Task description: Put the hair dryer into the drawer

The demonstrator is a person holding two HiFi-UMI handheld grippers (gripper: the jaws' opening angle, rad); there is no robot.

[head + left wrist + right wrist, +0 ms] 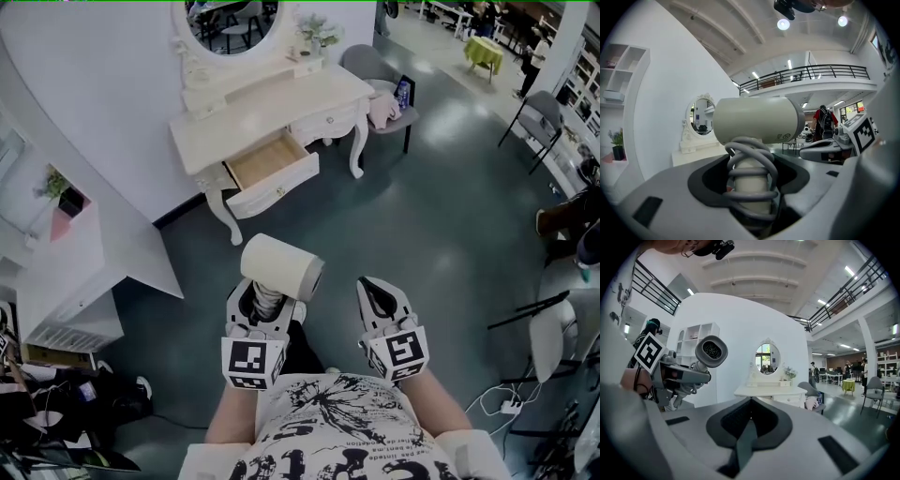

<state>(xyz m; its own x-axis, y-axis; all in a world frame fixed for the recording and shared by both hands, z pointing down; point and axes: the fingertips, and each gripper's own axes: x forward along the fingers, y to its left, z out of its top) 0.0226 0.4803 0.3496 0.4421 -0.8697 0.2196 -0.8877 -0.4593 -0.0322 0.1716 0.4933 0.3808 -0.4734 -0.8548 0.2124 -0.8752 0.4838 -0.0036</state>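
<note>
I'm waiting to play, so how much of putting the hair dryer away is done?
Done: the drawer of the dressing table stands open. In hand: the left tongs grip the hair dryer by its cord-wrapped handle, away from the table. Left: carry it over, lay it inside and let go. The right tongs are shut and empty.

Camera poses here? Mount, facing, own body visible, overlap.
Head view: on head, steeply down; left gripper, right gripper, forearms, shirt; open drawer ahead.
Left gripper view: on left gripper, along jaws clamped on handle of hair dryer; right gripper at right.
Right gripper view: on right gripper, along shut empty jaws toward dressing table; left gripper at left.
Shared: all show hair dryer, dressing table.
</note>
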